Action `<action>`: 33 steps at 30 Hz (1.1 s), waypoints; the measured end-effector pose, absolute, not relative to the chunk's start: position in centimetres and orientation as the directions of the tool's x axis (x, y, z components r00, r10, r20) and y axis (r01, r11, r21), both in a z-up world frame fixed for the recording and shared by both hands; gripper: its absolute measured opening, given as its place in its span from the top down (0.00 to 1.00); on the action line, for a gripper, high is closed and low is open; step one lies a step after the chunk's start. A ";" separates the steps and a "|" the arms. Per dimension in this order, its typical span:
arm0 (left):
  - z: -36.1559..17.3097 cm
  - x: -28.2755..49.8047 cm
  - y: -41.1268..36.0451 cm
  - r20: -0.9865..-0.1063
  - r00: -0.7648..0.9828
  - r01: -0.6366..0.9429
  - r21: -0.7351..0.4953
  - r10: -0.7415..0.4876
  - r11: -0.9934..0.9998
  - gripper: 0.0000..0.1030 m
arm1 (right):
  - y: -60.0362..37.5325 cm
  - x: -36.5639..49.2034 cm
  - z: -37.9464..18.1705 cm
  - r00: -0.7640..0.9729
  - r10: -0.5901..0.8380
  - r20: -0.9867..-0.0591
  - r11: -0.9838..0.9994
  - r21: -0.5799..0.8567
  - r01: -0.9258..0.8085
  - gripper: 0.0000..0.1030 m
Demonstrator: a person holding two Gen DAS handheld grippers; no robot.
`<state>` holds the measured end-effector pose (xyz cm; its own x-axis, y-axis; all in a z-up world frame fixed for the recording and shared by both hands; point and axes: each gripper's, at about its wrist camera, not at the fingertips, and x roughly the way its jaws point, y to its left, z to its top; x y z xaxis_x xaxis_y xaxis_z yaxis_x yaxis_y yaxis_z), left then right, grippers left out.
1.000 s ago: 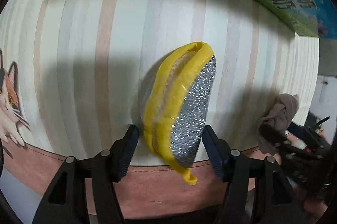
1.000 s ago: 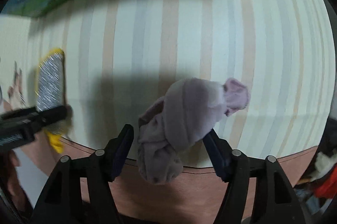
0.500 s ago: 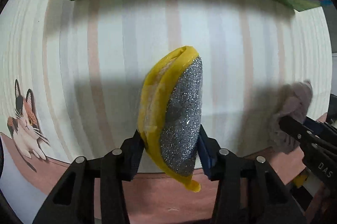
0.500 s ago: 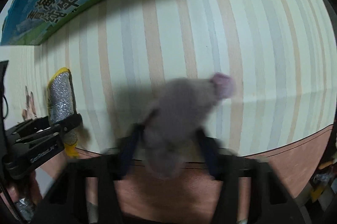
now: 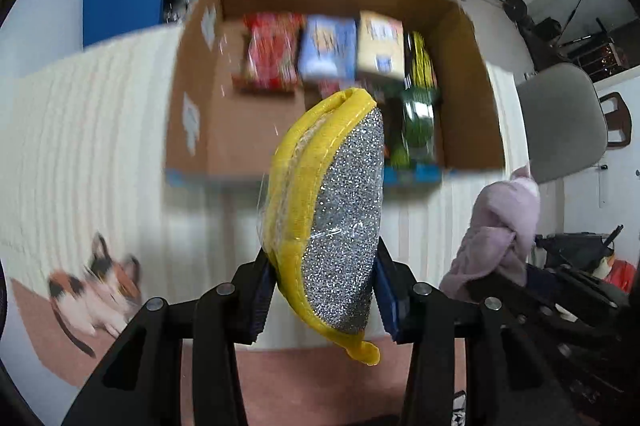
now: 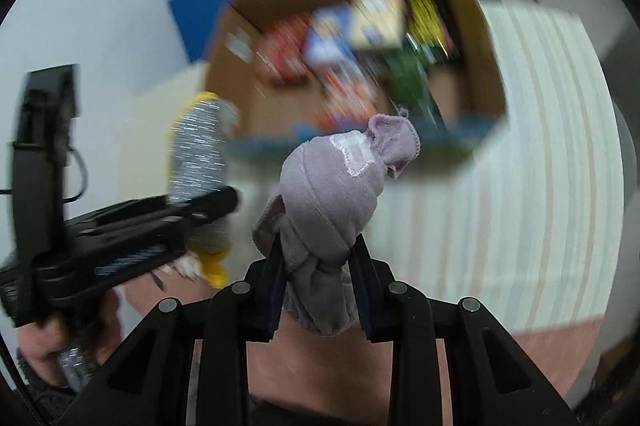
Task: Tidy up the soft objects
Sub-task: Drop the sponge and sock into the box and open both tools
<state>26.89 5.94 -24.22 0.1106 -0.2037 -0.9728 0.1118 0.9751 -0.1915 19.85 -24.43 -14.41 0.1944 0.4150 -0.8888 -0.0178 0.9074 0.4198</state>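
Observation:
My left gripper is shut on a yellow sponge with a silver scouring face, held upright above the striped tablecloth. The sponge also shows in the right wrist view. My right gripper is shut on a knotted lilac sock bundle, which also shows at the right of the left wrist view. Both are raised, in front of an open cardboard box that also shows in the right wrist view.
The box holds red, blue and yellow packets and a green bundle. The tablecloth has pale stripes and a cat picture. A grey chair stands at the right. The room behind is cluttered.
Both grippers have lifted and tilted up from facing the tablecloth. The open box and the room have come into view. Both still hold their objects.

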 end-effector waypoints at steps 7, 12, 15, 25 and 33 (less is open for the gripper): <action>-26.7 34.9 5.8 -0.988 -0.002 0.063 -0.152 -0.153 0.986 0.60 | -20.0 29.3 -14.9 0.205 0.412 -0.888 0.910 0.413 -0.040 0.69; -29.3 38.3 6.3 -0.993 -0.059 0.065 -0.105 -0.102 0.992 0.60 | -17.1 33.8 -18.8 0.158 0.406 -0.900 0.913 0.409 -0.016 0.69; -30.0 38.7 6.4 -0.993 -0.087 0.055 -0.090 -0.085 0.994 0.60 | -16.3 34.8 -20.9 0.126 0.398 -0.909 0.916 0.400 -0.008 0.69; -32.9 39.7 6.8 -0.975 -0.193 0.005 -0.111 -0.108 0.994 0.50 | -15.4 37.5 -26.0 0.045 0.361 -0.932 0.932 0.362 0.028 0.49; -31.7 39.0 5.9 -0.984 -0.148 0.014 -0.101 -0.098 0.995 0.20 | -16.3 38.9 -26.6 0.055 0.317 -0.947 0.947 0.319 0.035 0.37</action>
<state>39.01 5.87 -31.71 -0.1483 -0.0975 -0.9841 0.0142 0.9948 -0.1007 38.88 -16.33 -26.60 0.0553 0.3167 -0.9469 0.0352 0.9472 0.3189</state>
